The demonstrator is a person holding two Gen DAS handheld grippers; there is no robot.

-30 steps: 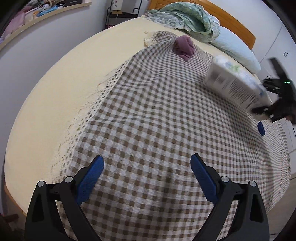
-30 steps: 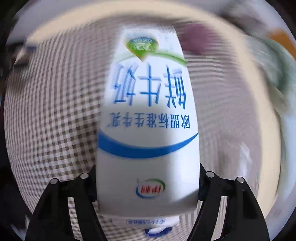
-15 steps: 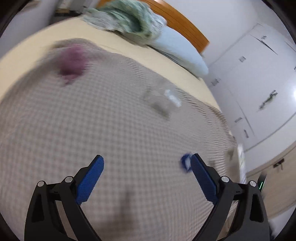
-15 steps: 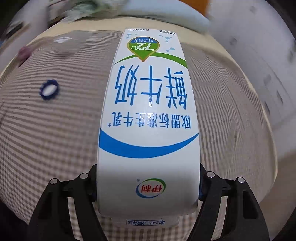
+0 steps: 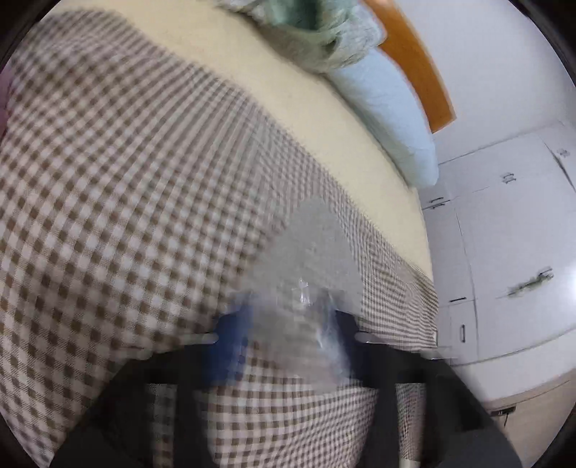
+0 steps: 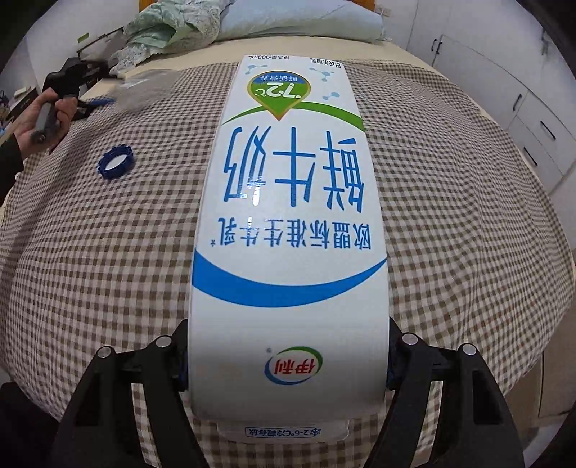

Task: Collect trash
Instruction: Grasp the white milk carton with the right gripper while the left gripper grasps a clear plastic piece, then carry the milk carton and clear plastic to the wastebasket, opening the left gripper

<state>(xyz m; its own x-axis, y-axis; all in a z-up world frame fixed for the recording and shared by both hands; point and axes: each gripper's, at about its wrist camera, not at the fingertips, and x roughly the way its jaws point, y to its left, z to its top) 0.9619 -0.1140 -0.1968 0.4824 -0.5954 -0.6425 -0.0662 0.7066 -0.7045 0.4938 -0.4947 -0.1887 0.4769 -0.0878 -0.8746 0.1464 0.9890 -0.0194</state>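
Note:
My right gripper (image 6: 287, 363) is shut on a white milk carton (image 6: 288, 230) with blue print, held above the checked blanket (image 6: 450, 216). A blue bottle cap (image 6: 116, 166) lies on the blanket to the left. My left gripper (image 5: 284, 338) is blurred; its blue pads (image 5: 226, 334) have closed in around a clear plastic bag (image 5: 306, 273) lying on the blanket (image 5: 126, 180). In the right wrist view the left gripper (image 6: 90, 104) sits at the far left beside that clear bag (image 6: 144, 90).
A green quilt (image 6: 169, 32) and a pale blue pillow (image 6: 298, 21) lie at the head of the bed. White cabinets (image 5: 504, 252) stand right of the bed. The wooden headboard (image 5: 417, 61) is behind the pillow.
The left gripper swung right across the bed to the clear bag and its jaws narrowed around it. The right gripper swung with the carton and now holds steady.

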